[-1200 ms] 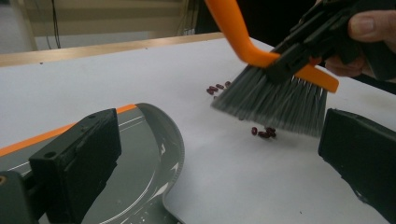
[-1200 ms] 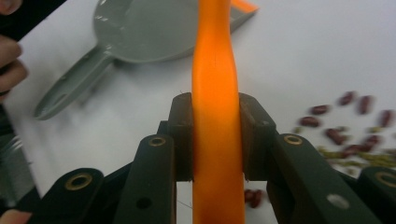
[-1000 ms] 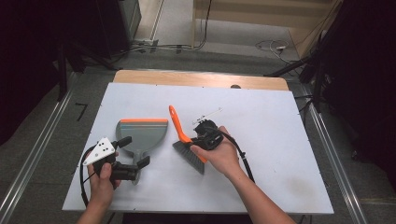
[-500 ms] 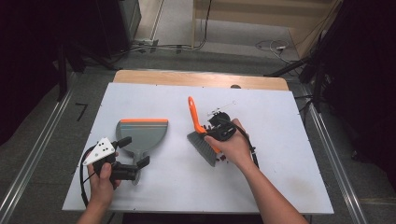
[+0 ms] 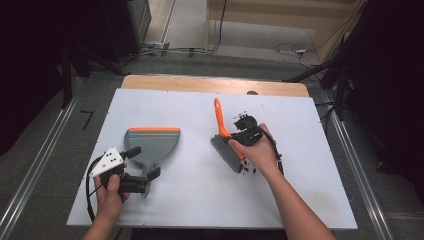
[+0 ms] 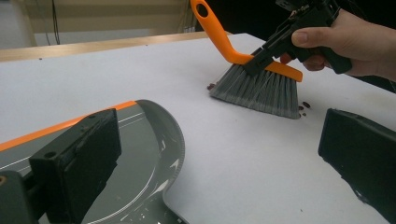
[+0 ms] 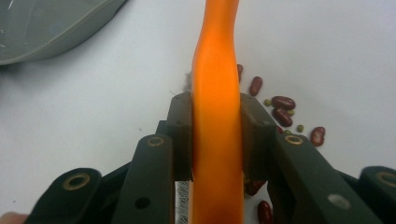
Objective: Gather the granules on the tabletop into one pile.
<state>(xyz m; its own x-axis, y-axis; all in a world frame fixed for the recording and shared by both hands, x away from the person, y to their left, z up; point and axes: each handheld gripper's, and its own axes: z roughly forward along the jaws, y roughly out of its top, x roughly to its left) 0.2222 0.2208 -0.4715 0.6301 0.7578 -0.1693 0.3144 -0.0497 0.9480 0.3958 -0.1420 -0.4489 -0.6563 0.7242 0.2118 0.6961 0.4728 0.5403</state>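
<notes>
A white table (image 5: 200,200) is seen from above, with a strip of bare wood along its far edge and dark floor around it. On the left half of the table a grey dustpan (image 5: 152,145) with an orange lip is laid flat, its mouth turned toward the far edge and its handle pointed back at the person. The dustpan's handle is straddled by the left gripper (image 5: 142,162), held low in the left hand (image 5: 111,192); in the left gripper view its two black jaws are seen spread well apart, one over the pan's grey surface and the other over bare table, so nothing is pressed between them. To the right of centre, a hand brush (image 5: 226,140) with an orange handle and grey bristles is clamped by the right gripper (image 5: 239,139), gripped in the right hand (image 5: 260,152). In the right gripper view the orange handle is squeezed tightly between both pads. The bristles are set down on the table, with the handle tilted up and away toward the far edge. Just beside the bristles, on the person's side, a small scatter of dark red beans (image 5: 247,170) is lying on the table, a few tiny green ones among them.
</notes>
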